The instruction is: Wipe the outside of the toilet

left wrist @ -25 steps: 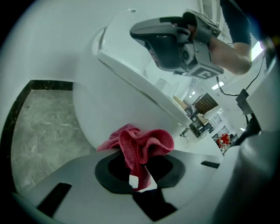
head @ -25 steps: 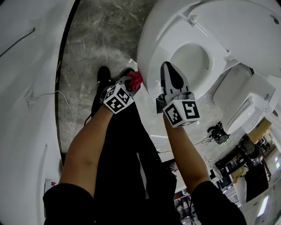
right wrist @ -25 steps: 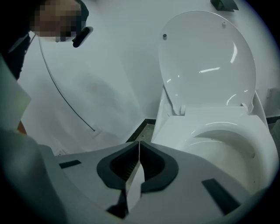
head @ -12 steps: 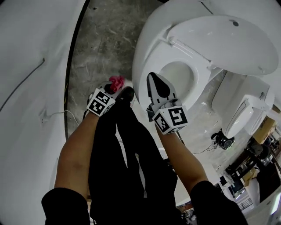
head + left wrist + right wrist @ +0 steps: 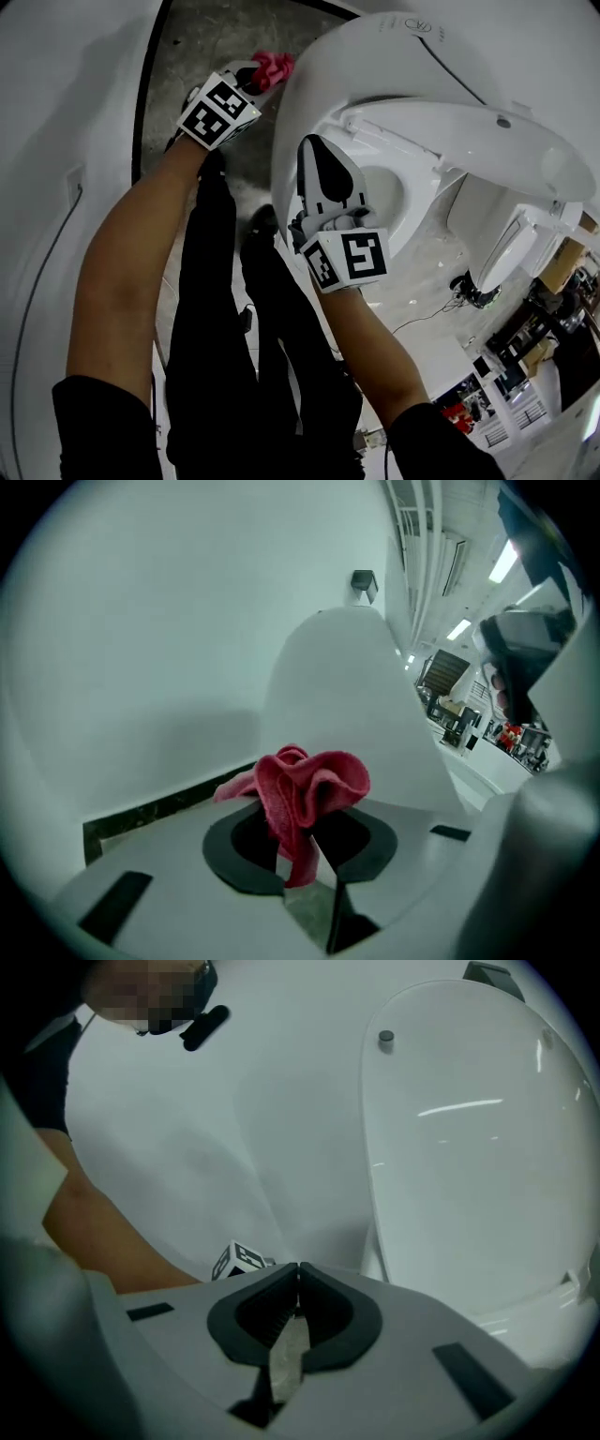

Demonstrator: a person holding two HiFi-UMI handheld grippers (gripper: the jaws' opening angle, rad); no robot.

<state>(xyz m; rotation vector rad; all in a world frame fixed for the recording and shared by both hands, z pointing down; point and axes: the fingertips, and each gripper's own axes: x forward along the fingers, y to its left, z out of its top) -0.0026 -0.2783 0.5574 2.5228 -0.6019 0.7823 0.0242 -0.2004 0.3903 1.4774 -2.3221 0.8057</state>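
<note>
Two tongs in play, and only the left one carries anything. Left gripper (image 5: 302, 860): jaws pinched tight on the red cloth (image 5: 305, 782), which bunches in a loose ruffle beyond the tips. Right gripper (image 5: 296, 1279): jaws pressed together with nothing between them, hanging idle over the toilet's front rim.

Change noted: a second ago the left gripper sat low at the toilet's near front corner, by my legs. It has since swung up along the toilet's (image 5: 305, 89) left flank toward the rear, cloth leading. The right gripper has kept its station at the rim.

Reading: the cloth is now level with the outer shell on the toilet's left side, very near the white curve. I cannot tell from either view whether it touches yet. I judge a stroke along that flank is starting or about to start. The front and the right flank are probably still to be wiped.

Grey stone floor (image 5: 216, 37) shows left of the toilet, beneath the cloth.
</note>
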